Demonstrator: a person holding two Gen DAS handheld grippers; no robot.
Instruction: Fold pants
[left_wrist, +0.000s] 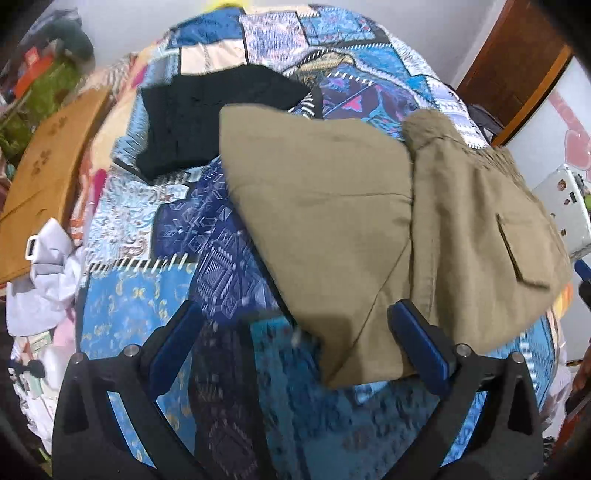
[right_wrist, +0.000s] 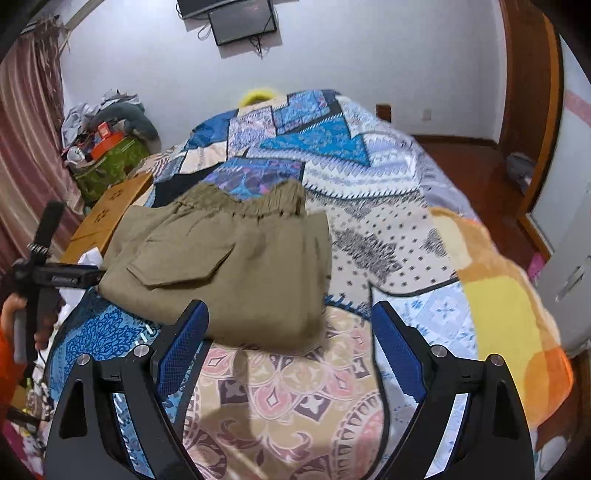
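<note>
Pants (left_wrist: 388, 236), of khaki cloth, lay on the bed (left_wrist: 155, 229), on its patterned quilt. In the left wrist view they were just ahead of the left tool (left_wrist: 295, 332) and a little to its right. One lower corner of the cloth reached in between the two blue fingers (left_wrist: 421, 343), but the jaws stood wide and held nothing. A folded part lay over the left half of the garment; the pocket flap (left_wrist: 517, 254) was on the right half. The long axis of the bundle ran from left to right across this view. I counted one pair of khaki pants and one black garment (left_wrist: 207, 122) beyond them, well apart from the tool.

In the right wrist view the same pants (right_wrist: 236, 269) lay ahead of the right tool (right_wrist: 291, 332) and to its left, with the gathered waistband (right_wrist: 240, 203) at the far side. This tool also stood wide with nothing in it; its left finger (right_wrist: 184, 347) was just beside the near edge of the cloth, and I cannot tell if it touched. The left tool (right_wrist: 55, 275) showed at the far left edge, beside the pants. Both tools seemed about equally near. My judgement is that the next fold would turn on the near edge, which both could reach. Two tools, one pocket flap.
</note>
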